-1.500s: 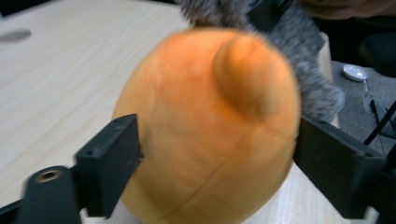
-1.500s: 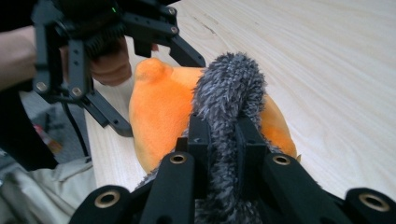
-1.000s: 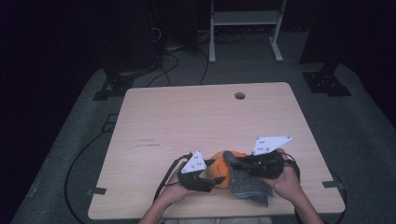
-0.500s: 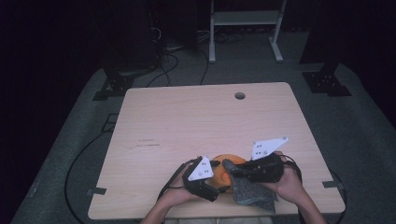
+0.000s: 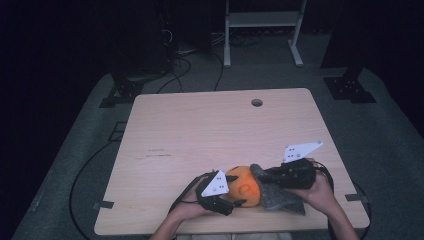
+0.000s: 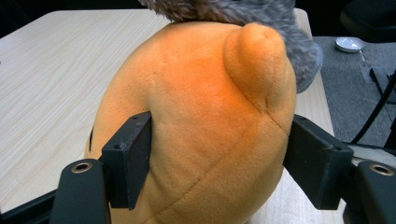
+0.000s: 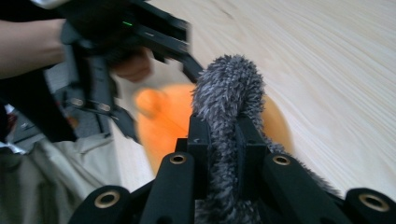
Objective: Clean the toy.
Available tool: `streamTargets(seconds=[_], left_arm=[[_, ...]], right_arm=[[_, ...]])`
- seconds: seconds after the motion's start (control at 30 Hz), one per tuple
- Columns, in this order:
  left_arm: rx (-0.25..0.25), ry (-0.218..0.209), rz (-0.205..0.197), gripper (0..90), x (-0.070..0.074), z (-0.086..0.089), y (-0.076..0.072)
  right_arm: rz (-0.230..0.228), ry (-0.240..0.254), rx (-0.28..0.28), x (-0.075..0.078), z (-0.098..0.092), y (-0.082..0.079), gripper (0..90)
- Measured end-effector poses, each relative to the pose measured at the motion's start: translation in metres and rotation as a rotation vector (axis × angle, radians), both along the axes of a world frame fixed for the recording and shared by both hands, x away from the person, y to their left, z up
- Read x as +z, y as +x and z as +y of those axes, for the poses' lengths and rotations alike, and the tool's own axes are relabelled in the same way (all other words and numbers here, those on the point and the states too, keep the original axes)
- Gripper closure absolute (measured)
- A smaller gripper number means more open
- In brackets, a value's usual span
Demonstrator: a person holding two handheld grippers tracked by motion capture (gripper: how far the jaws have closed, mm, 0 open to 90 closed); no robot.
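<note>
In the high view, the wooden table point(image 5: 200, 130) fills the middle of the frame, with a small round hole point(image 5: 257, 102) near its upper edge and bare wood all round the work. Beyond it, at the top of the frame, stand the legs of a white metal stand point(image 5: 262, 30), and black cables point(image 5: 185, 60) trail over the grey floor. The orange plush toy point(image 5: 243, 186) lies low and centre on the table, with the grey furry cloth point(image 5: 280, 195) touching it on its right. The left gripper point(image 5: 235, 201) sits at the toy's lower left, the right gripper point(image 5: 260, 176) at the cloth's upper edge (each carries a pale three-cornered plate).

In the left gripper view, the toy takes up the centre, its small rounded ear point(image 6: 254, 56) at upper right and the grey cloth draped over its top edge. The left gripper's jaws have just been closing; both pads now press against the toy's sides, half spread around its bulk.

In the right gripper view, the jaws are pressed nearly together, pinching a fold of the grey cloth that rises between them at centre. Behind it lies the blurred orange toy, and the left gripper shows at upper left.
</note>
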State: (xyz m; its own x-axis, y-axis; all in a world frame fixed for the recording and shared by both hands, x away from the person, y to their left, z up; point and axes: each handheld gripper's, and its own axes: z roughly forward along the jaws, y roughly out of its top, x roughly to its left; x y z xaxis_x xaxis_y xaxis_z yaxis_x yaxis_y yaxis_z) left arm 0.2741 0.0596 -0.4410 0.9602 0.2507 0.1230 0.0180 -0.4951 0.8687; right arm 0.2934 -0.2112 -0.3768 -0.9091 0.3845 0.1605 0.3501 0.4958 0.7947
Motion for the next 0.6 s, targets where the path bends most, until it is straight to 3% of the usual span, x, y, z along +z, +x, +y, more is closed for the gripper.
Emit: streamTargets(seconds=[0.1,0.3,0.33,0.43,0.53,0.6], left_arm=[[0.009,-0.008,0.016,29.5,0.001,0.006,0.002],[0.012,-0.029,0.040,29.6,0.000,0.010,0.006],[0.013,-0.031,0.042,29.5,0.000,0.010,0.007],[0.018,-0.045,0.054,29.4,-0.001,0.011,0.008],[0.025,-0.044,0.059,29.4,0.000,0.015,0.010],[0.029,-0.052,0.072,29.5,0.000,0.016,0.012]], right_arm=[[0.007,0.001,-0.014,-0.002,0.000,0.005,78.9],[0.068,-0.005,-0.132,-0.021,-0.031,0.018,79.0],[0.075,0.017,-0.137,-0.020,-0.033,0.017,79.0],[0.071,0.080,-0.079,-0.012,-0.029,0.014,79.0],[0.070,0.040,-0.083,-0.016,-0.023,0.016,79.0],[0.102,0.042,-0.096,-0.024,-0.028,0.020,79.0]])
